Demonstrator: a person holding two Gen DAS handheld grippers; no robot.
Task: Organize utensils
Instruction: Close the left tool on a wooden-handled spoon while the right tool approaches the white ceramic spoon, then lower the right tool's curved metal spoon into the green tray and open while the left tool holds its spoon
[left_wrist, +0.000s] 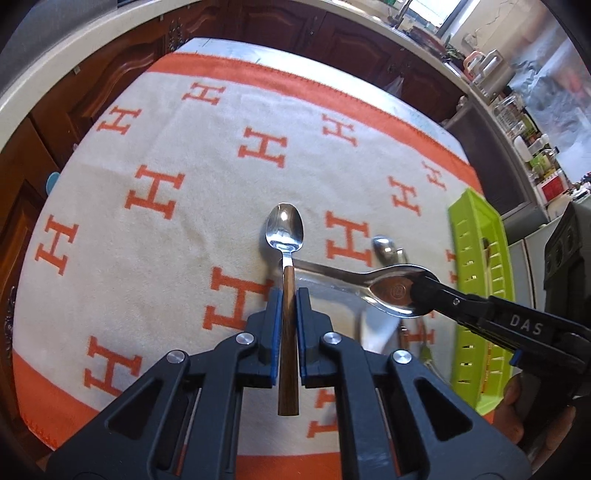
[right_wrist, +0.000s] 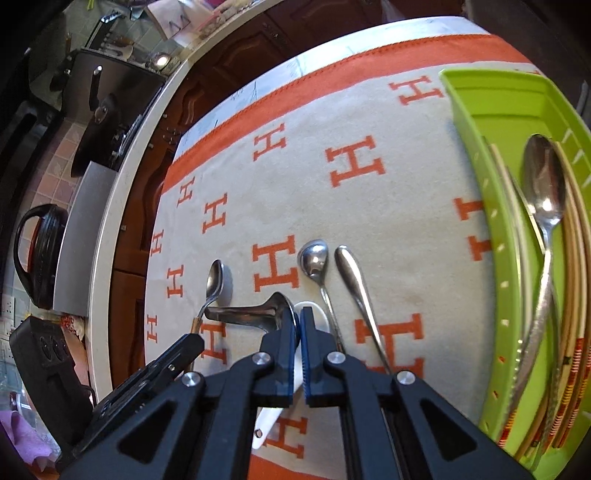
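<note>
Between the blue pads of the left gripper (left_wrist: 287, 295) a wooden-handled spoon (left_wrist: 285, 236) is clamped by its handle, the jaws nearly closed on it, the steel bowl pointing away from the camera and held above the orange-and-cream cloth (left_wrist: 147, 221). Just to its right, the right gripper (left_wrist: 424, 284) is seen nipping the rim of a large steel spoon (left_wrist: 395, 291), bowl up, with its handle running left behind the first spoon's neck. From the right wrist view the same large spoon (right_wrist: 258, 314) is pinched edge-on between jaws drawn almost together at the right gripper (right_wrist: 298, 325), its handle reaching out to the left. Beneath that grip a white spoon (right_wrist: 269, 421) is spotted lying on the cloth (right_wrist: 369, 221), and just beyond, a small round-bowled spoon (right_wrist: 314, 258) and a slender steel handle (right_wrist: 354, 280) are laid side by side. Along the right edge, the green tray (right_wrist: 480, 122) is seen already loaded with a steel spoon (right_wrist: 545, 184) and chopsticks (right_wrist: 576, 295).
</note>
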